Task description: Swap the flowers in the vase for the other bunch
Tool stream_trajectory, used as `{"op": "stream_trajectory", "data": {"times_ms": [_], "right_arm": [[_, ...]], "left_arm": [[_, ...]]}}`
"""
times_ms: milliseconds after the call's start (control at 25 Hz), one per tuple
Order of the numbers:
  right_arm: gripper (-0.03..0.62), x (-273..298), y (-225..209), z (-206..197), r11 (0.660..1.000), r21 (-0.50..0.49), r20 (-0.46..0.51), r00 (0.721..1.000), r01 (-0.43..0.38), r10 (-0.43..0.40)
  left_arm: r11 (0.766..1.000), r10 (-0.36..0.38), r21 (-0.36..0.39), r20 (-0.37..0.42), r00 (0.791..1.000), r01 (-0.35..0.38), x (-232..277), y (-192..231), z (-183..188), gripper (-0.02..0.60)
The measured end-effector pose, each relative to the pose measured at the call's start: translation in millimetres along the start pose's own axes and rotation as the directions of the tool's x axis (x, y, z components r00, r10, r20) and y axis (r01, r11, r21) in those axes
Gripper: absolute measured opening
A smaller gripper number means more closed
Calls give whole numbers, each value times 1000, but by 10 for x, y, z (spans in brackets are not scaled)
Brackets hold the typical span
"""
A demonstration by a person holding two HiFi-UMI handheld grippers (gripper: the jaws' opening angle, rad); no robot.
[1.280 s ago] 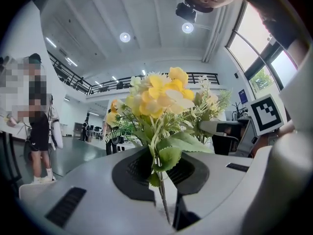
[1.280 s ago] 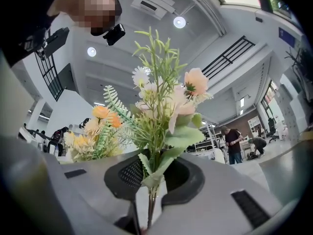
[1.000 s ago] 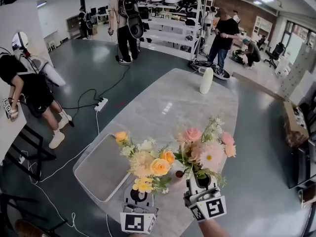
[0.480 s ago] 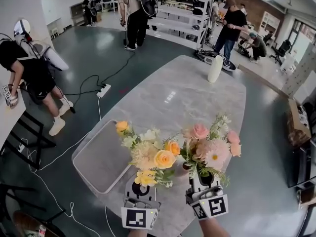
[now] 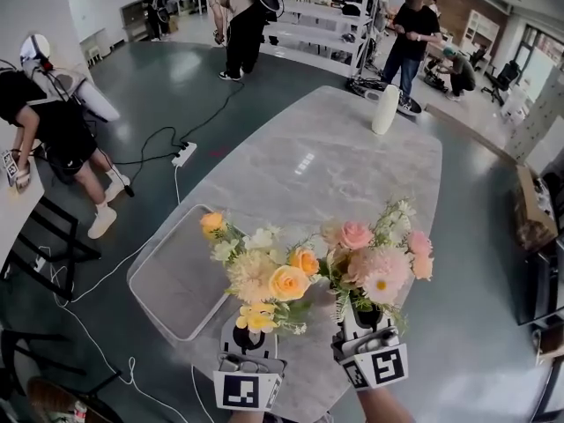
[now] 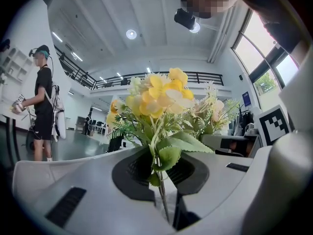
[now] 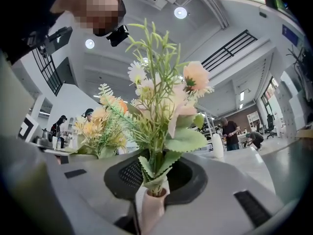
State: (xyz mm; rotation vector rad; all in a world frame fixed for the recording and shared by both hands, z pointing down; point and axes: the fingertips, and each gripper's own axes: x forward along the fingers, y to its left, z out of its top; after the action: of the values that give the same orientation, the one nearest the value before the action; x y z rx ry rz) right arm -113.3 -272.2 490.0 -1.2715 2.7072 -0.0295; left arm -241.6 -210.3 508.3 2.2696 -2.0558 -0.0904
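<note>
Yellow bunch (image 5: 269, 278) is clamped by its stems in the closed left gripper (image 5: 249, 337). The vase (image 7: 152, 207), with the pink bunch (image 5: 377, 256) in it, is gripped by the right gripper (image 5: 366, 322). Both are held side by side over the table (image 5: 335, 157).

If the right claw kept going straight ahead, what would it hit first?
Probably nothing close. The right claw, shut on a small pink vase of pink flowers, points level over the table; the tall white vase at the far end stands right of its line, though depth is hard to judge.
</note>
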Motion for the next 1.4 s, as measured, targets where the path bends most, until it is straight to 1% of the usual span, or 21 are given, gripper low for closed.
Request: {"op": "stream_trajectory", "data": {"times_ms": [200,400,600,840,1040,1400], "right_arm": [[106,-107,90,-80,1000,-1,-9,1000,-2,2],[136,-128,108,-46,1000,1,-35,999,-2,2],[173,-159,136,-152,1000,28,-80,997,-4,6],[179,-235,162,-245,999,32,-114,994,6,-2],[179,-246,149,-294,998,53,-135,991,19,-12],[179,-422,175,-386,994,99,-157,987,50,-34]], "left_arm": [[1000,-6,-3,0,1000,6,-135,6,-65,60],[1000,-13,-8,8,1000,13,-167,-11,22,60],[1000,-20,-9,6,1000,20,-188,-24,36,60],[1000,-12,-12,1,1000,12,-230,-12,25,60],[1000,-19,-10,1,1000,19,-243,-2,44,60],[1000,-22,-10,-16,1000,22,-380,-31,-37,60]]}}
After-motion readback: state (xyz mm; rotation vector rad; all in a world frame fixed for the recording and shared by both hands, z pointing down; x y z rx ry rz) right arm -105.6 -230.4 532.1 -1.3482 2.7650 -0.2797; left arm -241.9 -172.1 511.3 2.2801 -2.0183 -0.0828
